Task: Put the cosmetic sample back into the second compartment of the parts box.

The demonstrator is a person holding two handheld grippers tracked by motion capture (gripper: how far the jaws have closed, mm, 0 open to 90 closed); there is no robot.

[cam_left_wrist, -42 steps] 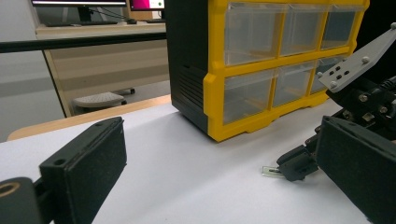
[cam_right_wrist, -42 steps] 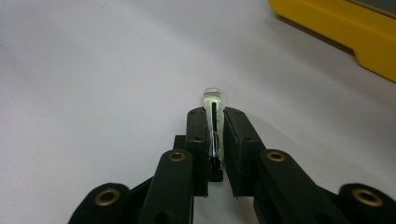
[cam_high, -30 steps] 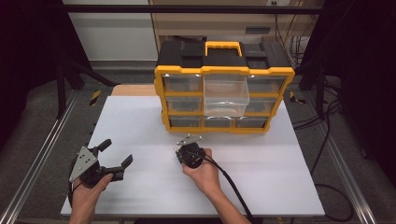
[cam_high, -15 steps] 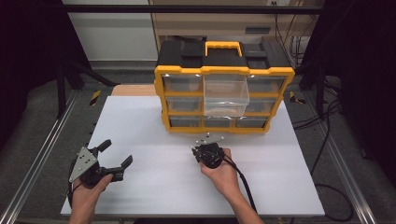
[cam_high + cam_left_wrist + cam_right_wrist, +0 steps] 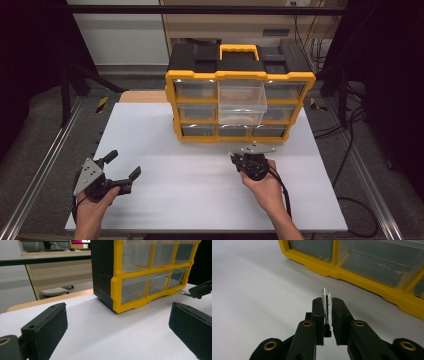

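Note:
A yellow and black drawer cabinet (image 5: 240,95) stands at the back of the white table (image 5: 165,150), with its clear middle drawer (image 5: 241,102) pulled out. My right gripper (image 5: 236,156) is just in front of the cabinet's lower right drawers, shut on a small clear tube (image 5: 326,303) that stands upright between its jaws. In the right gripper view the cabinet's yellow base (image 5: 372,282) lies close ahead. My left gripper (image 5: 122,165) rests at the front left of the table, open with nothing between its jaws. The left gripper view looks toward the cabinet's corner (image 5: 117,290).
Metal frame rails (image 5: 45,165) run along both sides of the table. Cables (image 5: 350,175) lie on the floor to the right. A wooden board edge (image 5: 142,96) shows behind the table at the left.
My right gripper has moved to the right and toward the cabinet with the tube in its jaws. The left gripper has stayed in place.

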